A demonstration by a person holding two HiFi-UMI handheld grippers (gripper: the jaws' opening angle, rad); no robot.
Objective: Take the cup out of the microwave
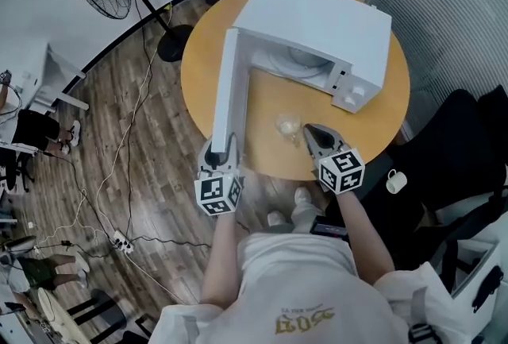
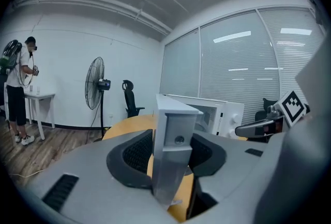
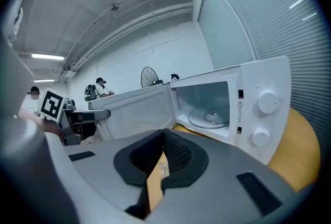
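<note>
Closest in is the person's white shirt (image 1: 294,287), with both arms reaching out over the round wooden table (image 1: 381,108). On the table's 12 o'clock half sits the white microwave (image 1: 317,21). Its door (image 1: 228,84) is swung wide open and points towards 6 o'clock. The cavity holds only the glass turntable (image 3: 209,117).

The left gripper (image 1: 223,148) pinches the door's free edge, with a pad pressed against each face. The right gripper (image 1: 310,131) has its jaws pressed together with nothing between them. It hangs just beside the clear cup (image 1: 287,126), at the cup's 3 o'clock.

The cup stands upright on the bare tabletop near the 6 o'clock rim, in front of the oven and apart from both grippers. The removal itself looks done.

What remains is probably drawing the right gripper away and closing the door.
- **Right gripper:** the cup looks light and easy to tip, so the gripper should come away towards 3 o'clock without brushing it.
- **Door:** the cup seems to stand close to the arc of the door's free edge. The left gripper should swing the door slowly, keeping its hold square, and check that it clears the cup.
</note>
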